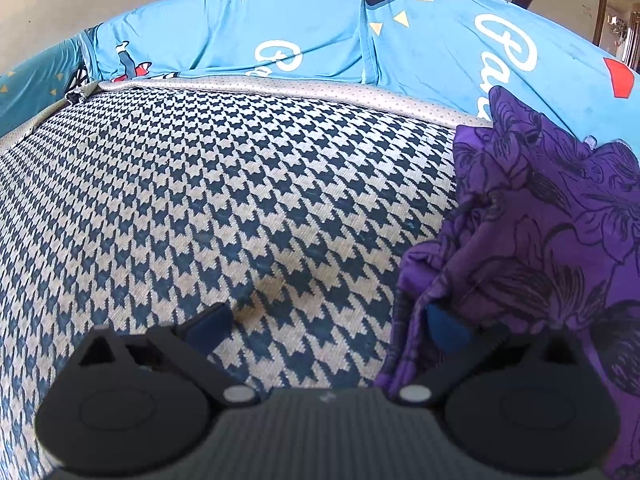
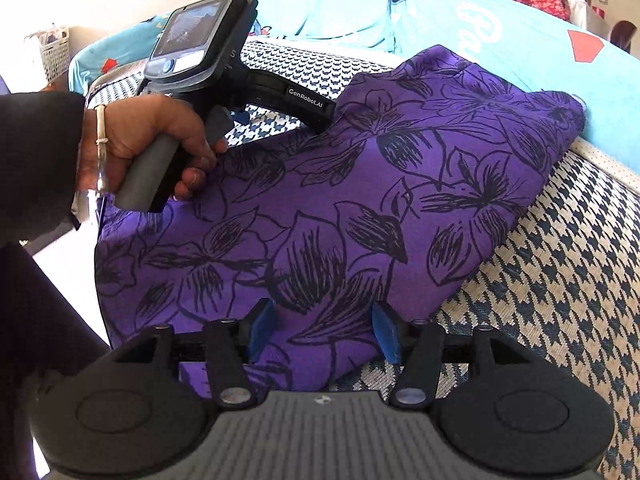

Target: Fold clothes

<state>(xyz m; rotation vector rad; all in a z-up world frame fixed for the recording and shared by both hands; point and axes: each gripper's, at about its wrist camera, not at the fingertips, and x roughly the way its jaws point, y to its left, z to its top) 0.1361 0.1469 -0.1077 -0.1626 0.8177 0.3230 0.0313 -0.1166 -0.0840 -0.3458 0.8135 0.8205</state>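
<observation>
On a blue-and-white houndstooth mattress (image 1: pixel 224 184), the purple floral cotton garment (image 2: pixel 360 200) lay partly folded; the left gripper (image 1: pixel 326 326) and right gripper (image 2: pixel 322 332) stood spread, neither pinching, apparently releasing a fold.

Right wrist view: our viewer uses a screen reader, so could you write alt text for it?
A purple floral garment lies folded on a houndstooth mat, its near edge between the open blue fingers of the right gripper. At left, a hand holds the left gripper against the cloth.
</observation>
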